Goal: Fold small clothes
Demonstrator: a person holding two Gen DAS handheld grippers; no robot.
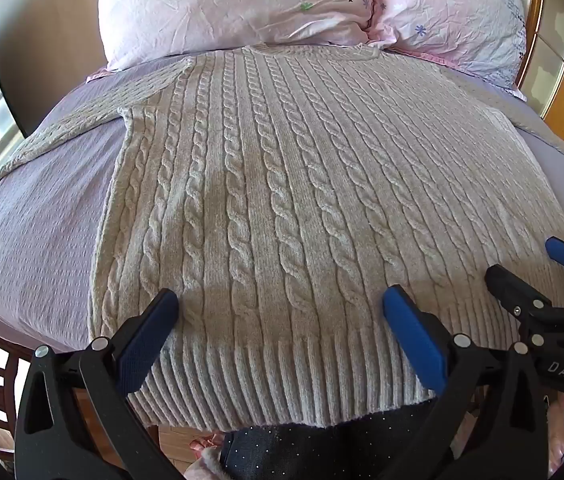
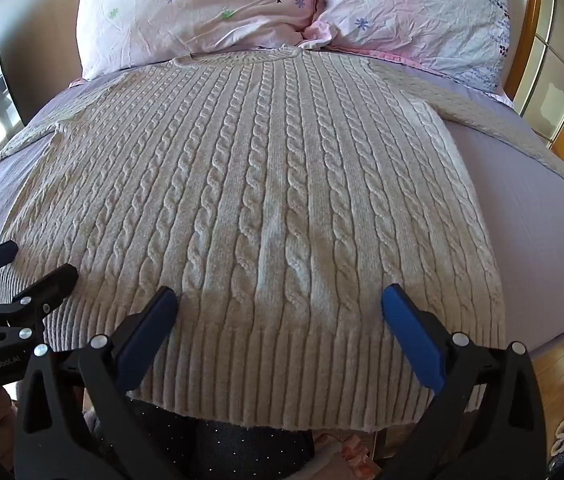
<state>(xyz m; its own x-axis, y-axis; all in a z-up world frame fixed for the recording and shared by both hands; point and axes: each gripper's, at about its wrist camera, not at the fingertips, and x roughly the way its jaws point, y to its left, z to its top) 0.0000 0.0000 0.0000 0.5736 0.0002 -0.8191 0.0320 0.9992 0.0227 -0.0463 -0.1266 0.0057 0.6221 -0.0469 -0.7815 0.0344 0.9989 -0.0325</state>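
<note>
One sweater [image 1: 282,184] [image 2: 258,200] is present: cream, cable-knit, with raised rope-like columns running from collar to a ribbed hem band. It lies flat and spread out on the bed [image 1: 42,220] [image 2: 541,232], collar toward the head edge, hem reaching the foot edge and hanging slightly over it. One sleeve extends toward the bed's left edge, the other toward its right edge; both lie flat on the sheet.

The bed carries a lilac sheet with a fine waffle texture. Two pillows [image 1: 234,8] [image 2: 202,12] rest side by side, touching, at the head edge; cases are pale pink, crinkled, printed with small flowers and a tree motif. The sweater's collar lies just beside them.

Two grippers are counted, each black plastic with blue pads. The left gripper [image 1: 280,308] [image 2: 22,266] is released, fingers spread wide above the hem near the sweater's left portion, grasping nothing. The right gripper [image 2: 280,308] [image 1: 529,260] is likewise released, fingers apart over the hem toward the right, grasping nothing. The two stand close beside each other at the foot edge.

A wooden frame with panes [image 1: 557,60] [image 2: 553,64] stands beyond the bed's right edge.
</note>
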